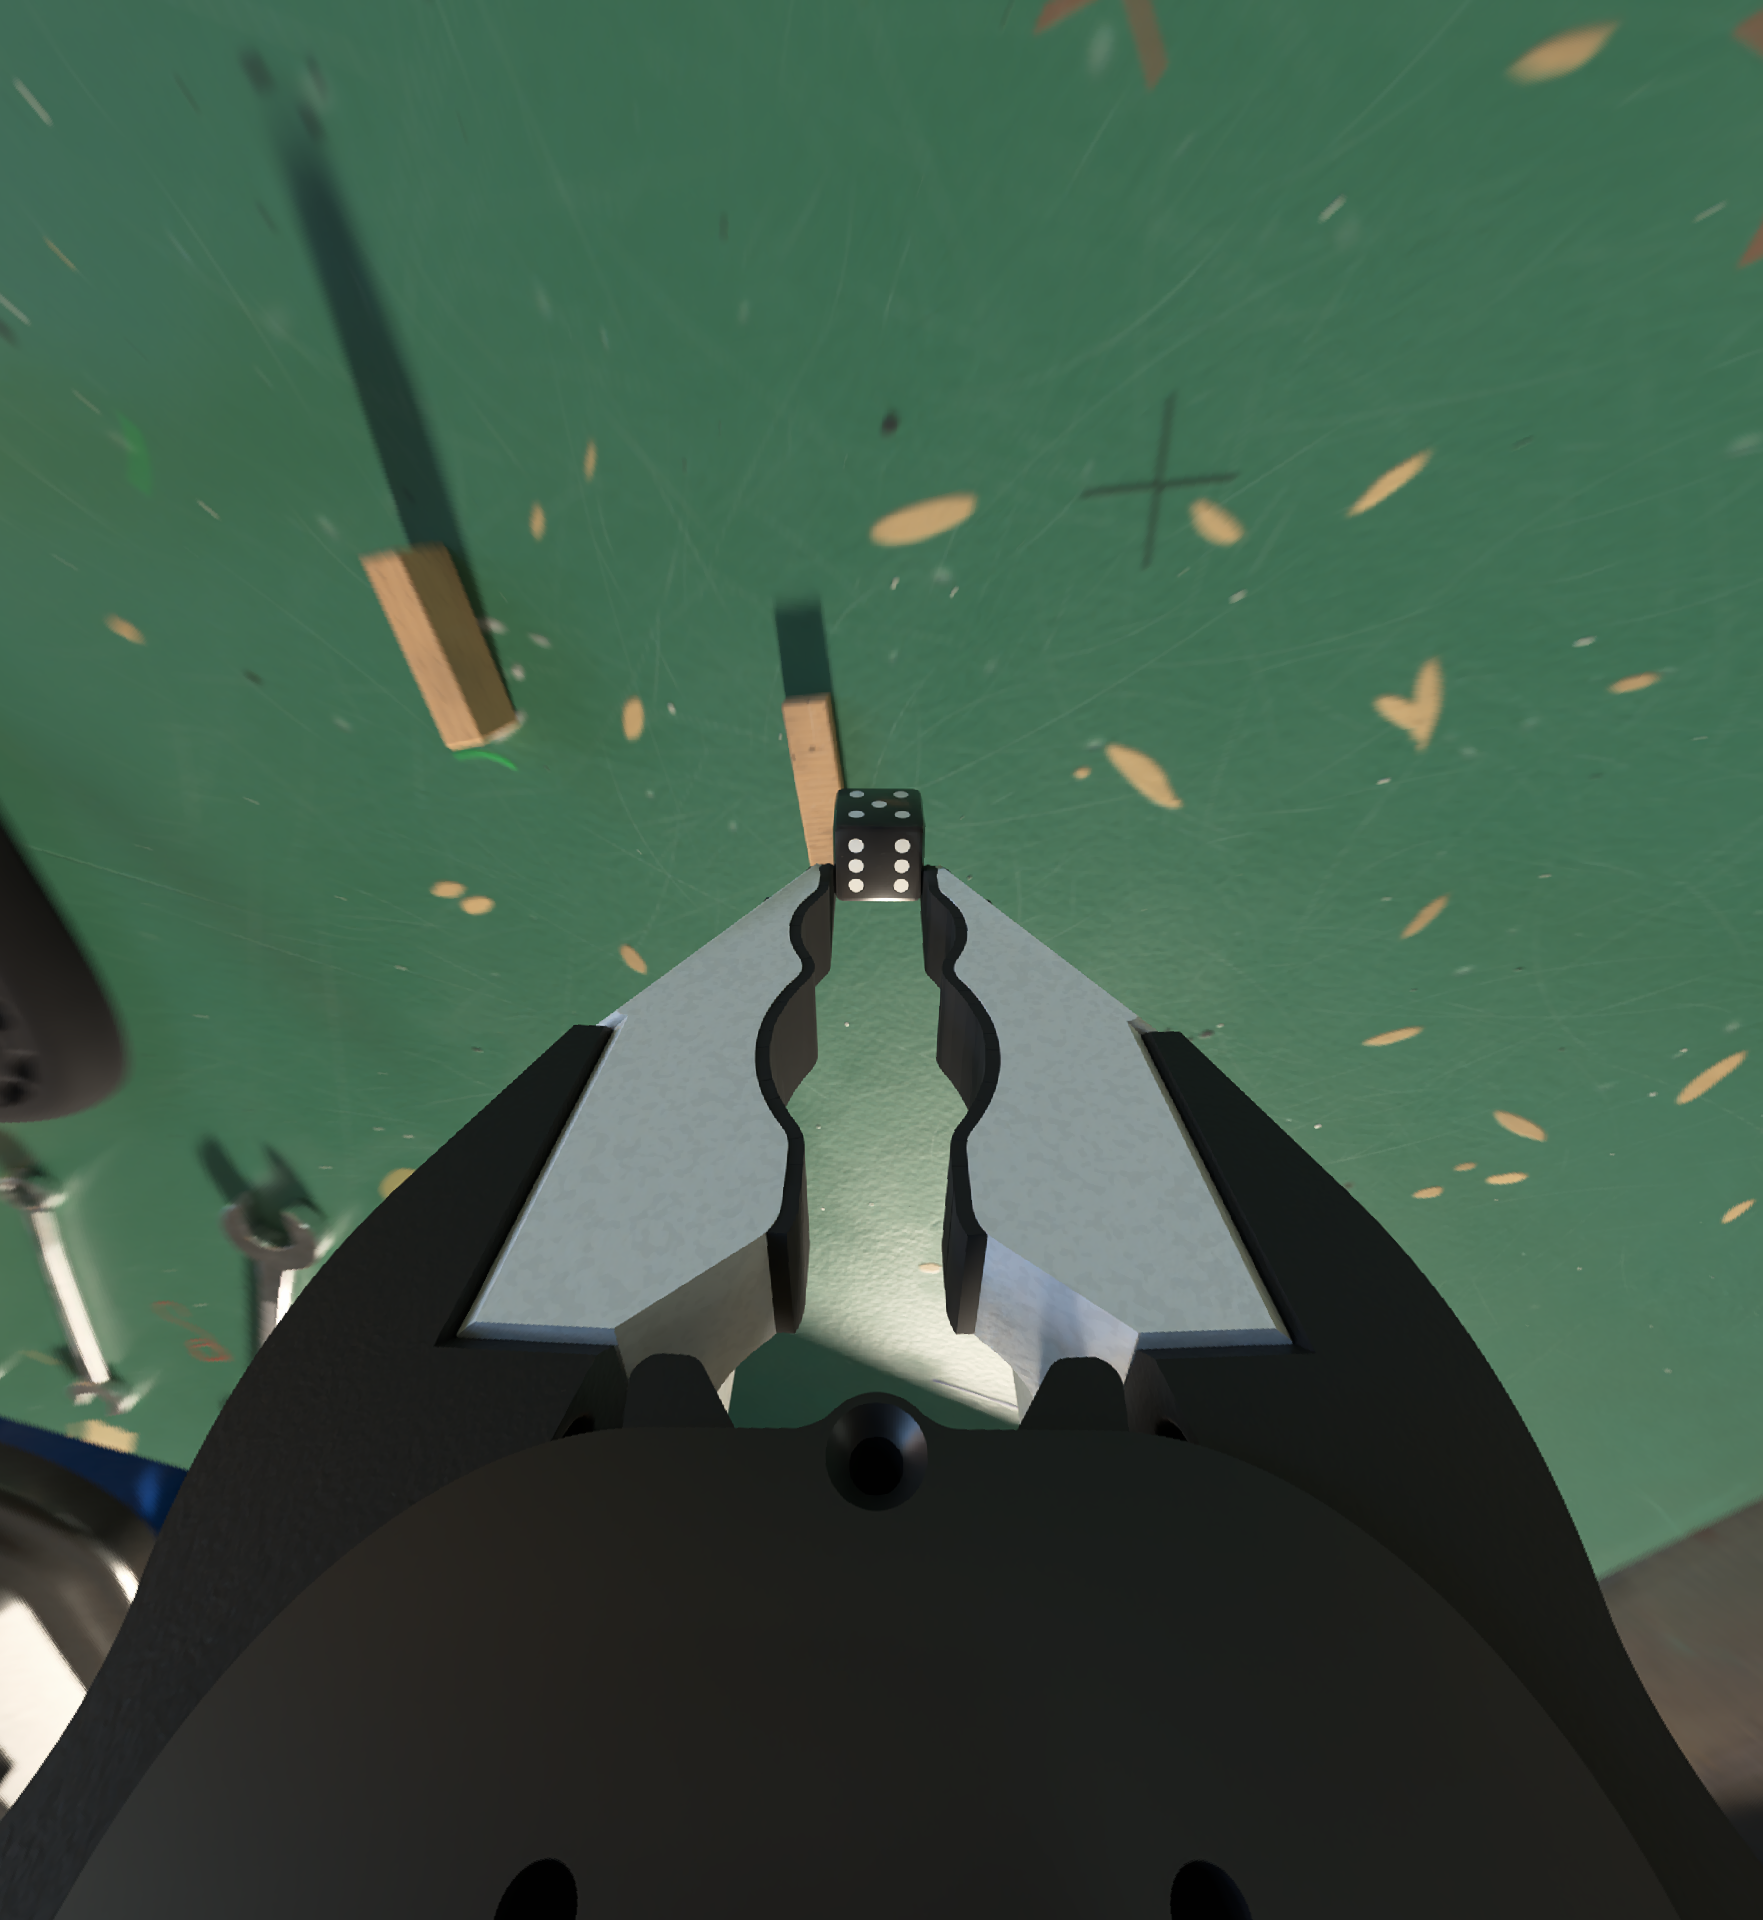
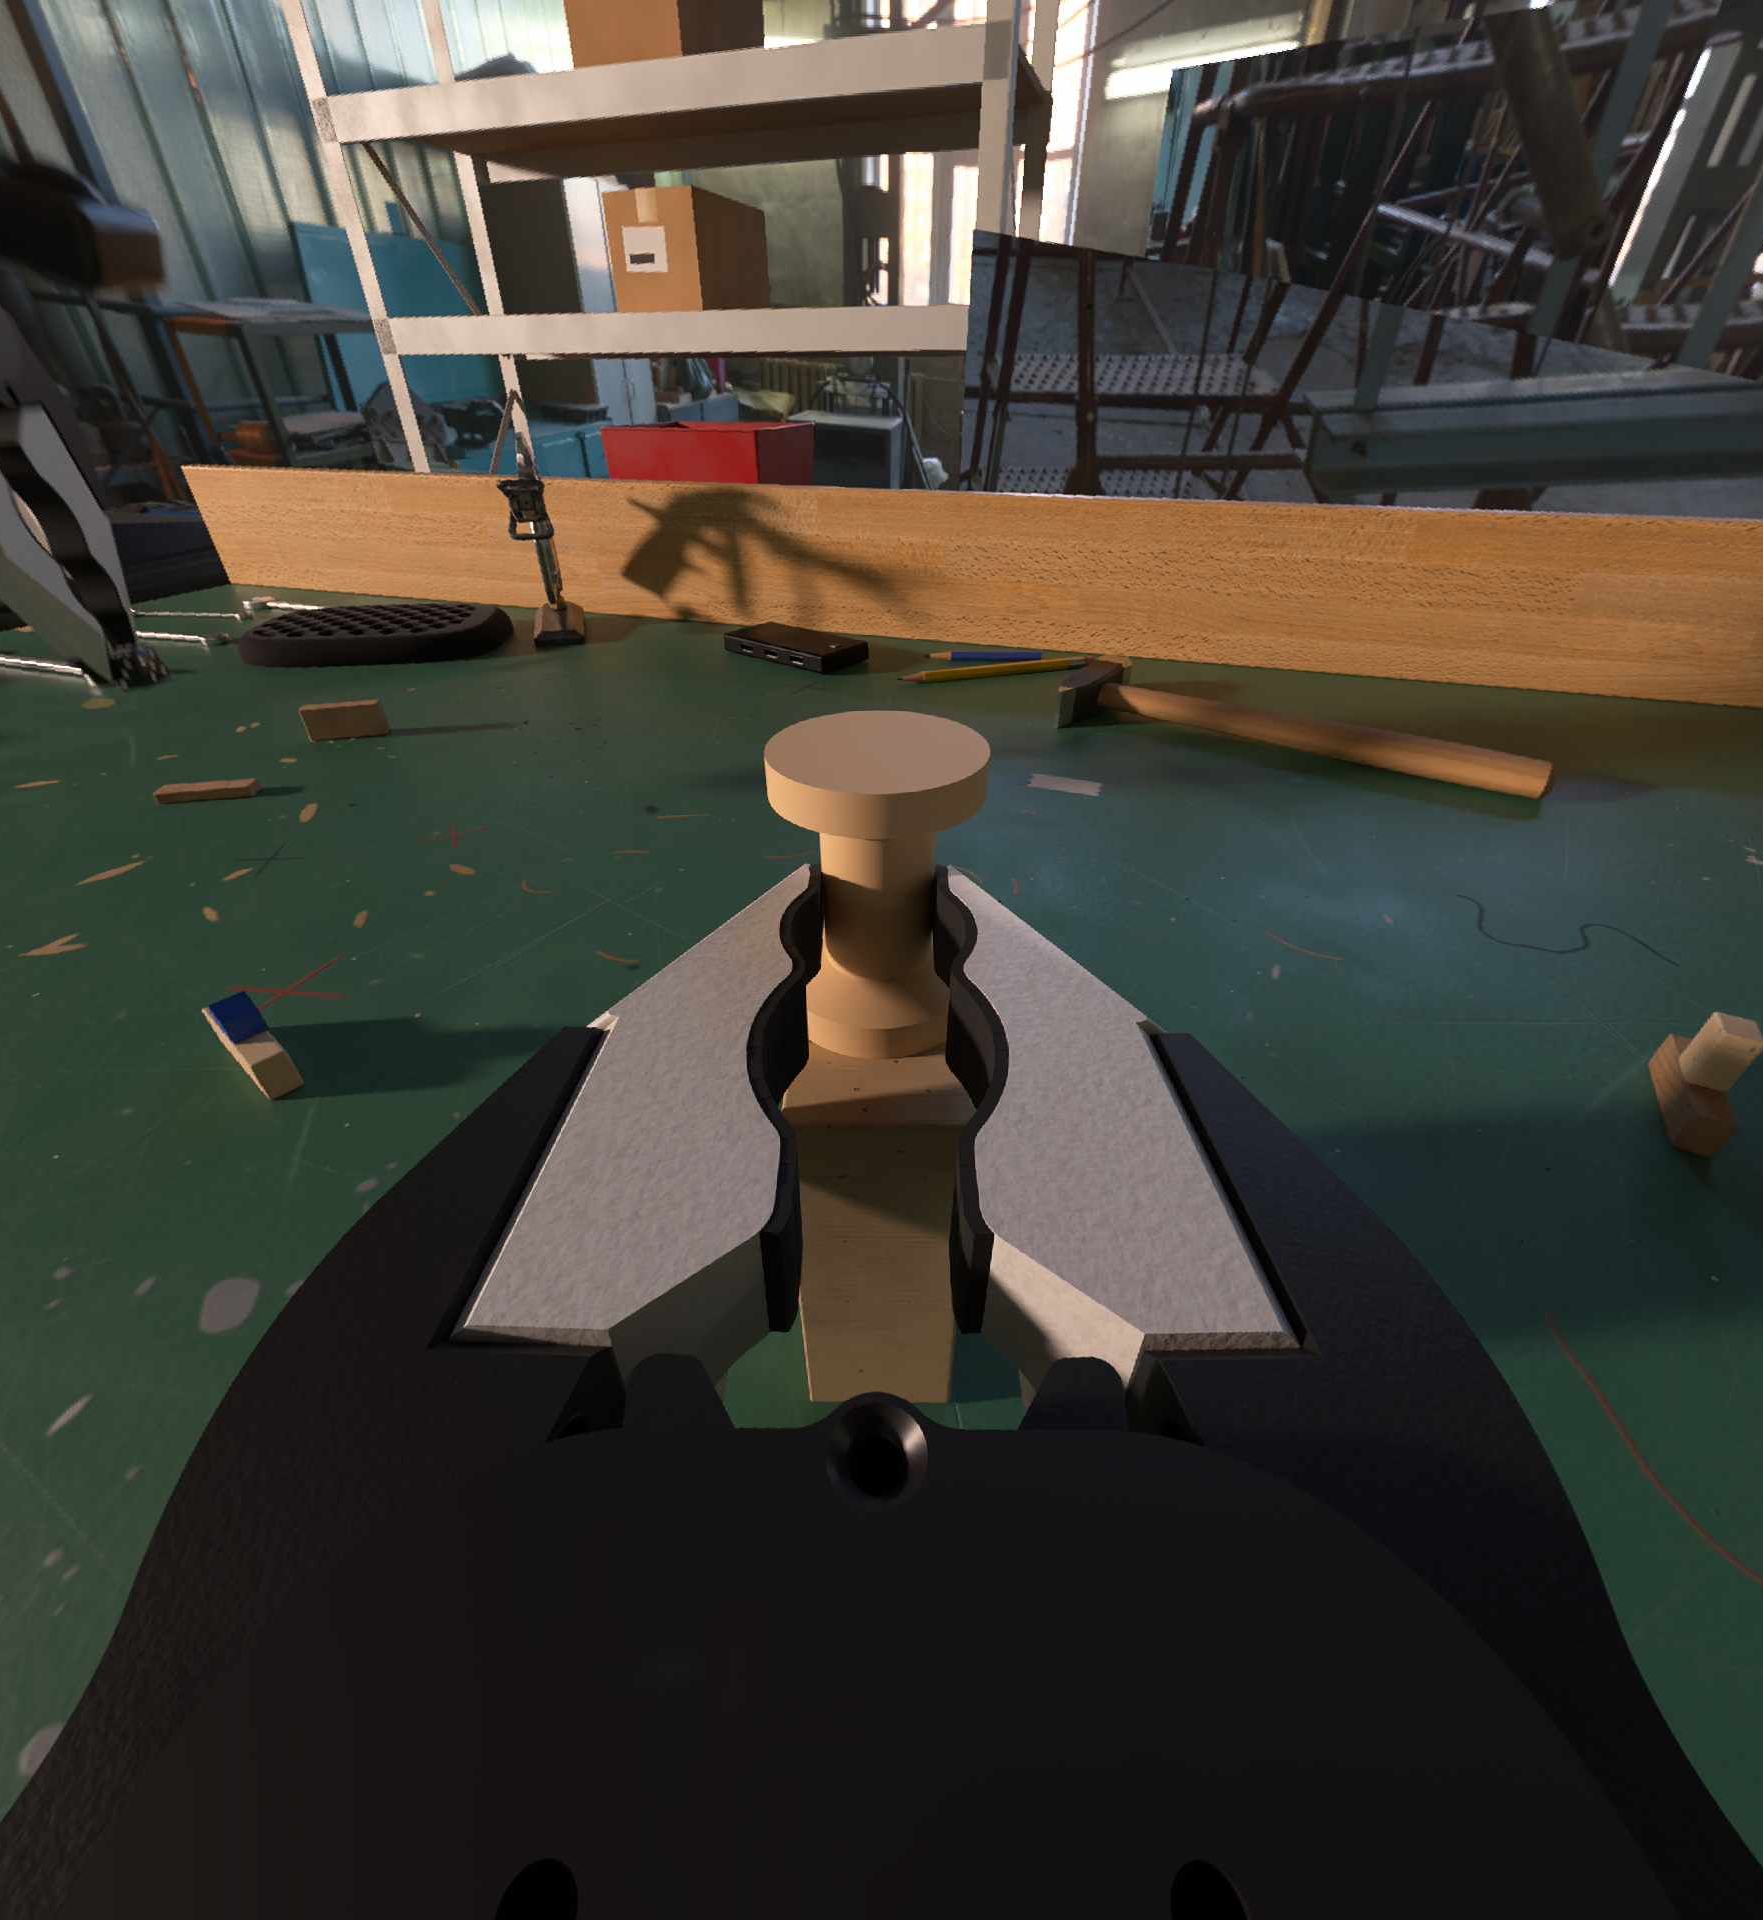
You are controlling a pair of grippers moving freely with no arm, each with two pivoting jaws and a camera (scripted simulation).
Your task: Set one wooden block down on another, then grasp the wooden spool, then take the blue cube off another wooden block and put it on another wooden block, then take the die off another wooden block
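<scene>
In the right wrist view, the spool (image 2: pixel 875 831) stands at centre on a block (image 2: pixel 877 1216); hammer (image 2: pixel 1303 727) upper right, stacked blocks (image 2: pixel 1700 1091) right, cube (image 2: pixel 236 1016) on block (image 2: pixel 269 1065) left.

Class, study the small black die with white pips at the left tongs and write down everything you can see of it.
The small black die with white pips is a glossy cube with slightly rounded edges. Its near face shows six pips and its upper face five. It sits level, pinched at the tips of the left tongs, whose dark pads press its two side faces. It is seen against the green mat, with a thin wooden block just beyond.
</scene>
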